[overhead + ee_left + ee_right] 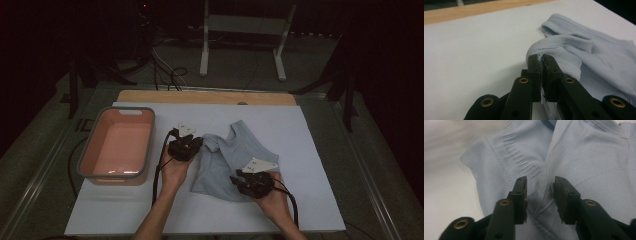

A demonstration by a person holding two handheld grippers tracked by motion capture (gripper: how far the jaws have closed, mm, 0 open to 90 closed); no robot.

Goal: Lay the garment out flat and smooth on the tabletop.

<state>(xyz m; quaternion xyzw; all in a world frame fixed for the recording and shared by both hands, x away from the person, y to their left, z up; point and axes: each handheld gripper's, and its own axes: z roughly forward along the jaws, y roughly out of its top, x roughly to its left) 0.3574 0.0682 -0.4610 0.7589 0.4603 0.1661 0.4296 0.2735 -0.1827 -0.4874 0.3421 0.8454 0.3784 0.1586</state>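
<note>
Shirt folding, mid-grab

Left gripper [541, 58] is clenched on the strap of the pale blue top [227, 160] lying on the white board [310, 150]. Right gripper [539, 185] hovers over the hem, jaws apart with a fold between them. Next it probably needs to pinch before both lift.

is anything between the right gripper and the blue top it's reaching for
Nothing visible. The right gripper hangs right over the light blue top, jaws apart with a fold of its fabric showing between them. The left gripper is already shut on the top's other edge.
</note>
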